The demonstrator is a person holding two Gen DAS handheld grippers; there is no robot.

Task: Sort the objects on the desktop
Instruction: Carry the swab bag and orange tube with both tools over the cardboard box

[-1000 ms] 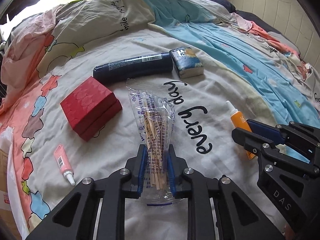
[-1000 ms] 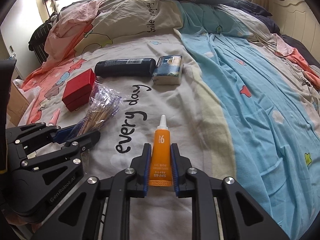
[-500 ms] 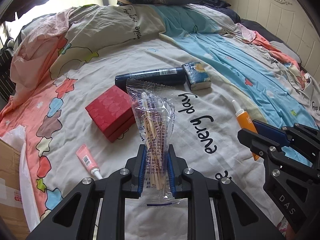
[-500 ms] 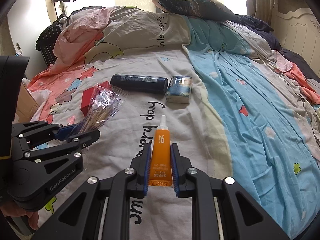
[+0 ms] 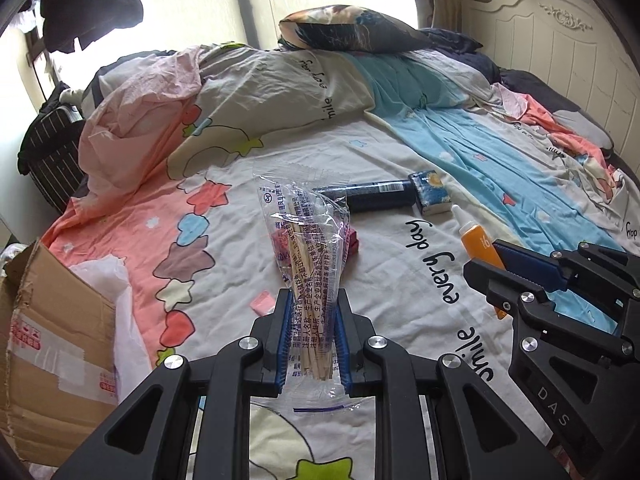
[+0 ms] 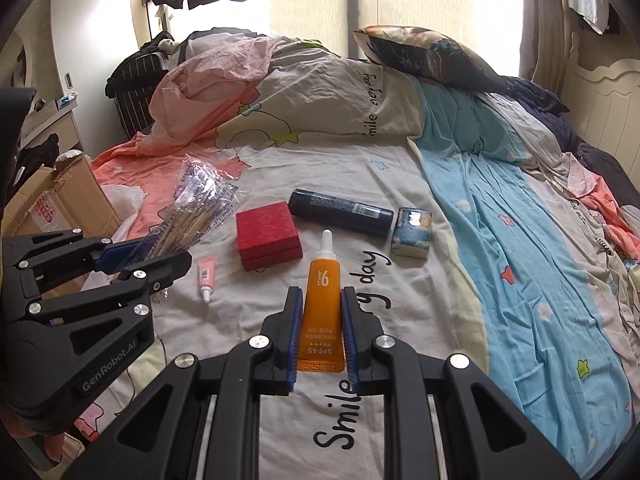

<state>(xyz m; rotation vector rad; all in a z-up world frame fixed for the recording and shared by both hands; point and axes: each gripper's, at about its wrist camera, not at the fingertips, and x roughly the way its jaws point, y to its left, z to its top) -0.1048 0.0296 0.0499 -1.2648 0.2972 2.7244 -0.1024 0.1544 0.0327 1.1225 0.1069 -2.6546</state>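
My left gripper (image 5: 312,308) is shut on a clear bag of wooden sticks (image 5: 308,248) and holds it above the bed. My right gripper (image 6: 320,304) is shut on an orange sunscreen tube (image 6: 323,300), also lifted. On the bedsheet lie a red box (image 6: 267,234), a dark blue bottle (image 6: 340,211), a blue tissue pack (image 6: 412,232) and a small pink tube (image 6: 206,274). The bag hides most of the red box in the left wrist view. The right gripper (image 5: 500,268) with the orange tube (image 5: 474,240) shows at the right of that view.
A cardboard box (image 5: 52,344) with a white plastic bag (image 5: 116,280) stands at the left bed edge. A heaped quilt (image 6: 248,92) and a dark pillow (image 6: 424,56) lie at the far end. A white headboard (image 5: 560,52) stands at the right.
Both grippers have lifted and pulled back from the bed with their objects held. The items on the sheet look farther away, and the cardboard box has come into view.
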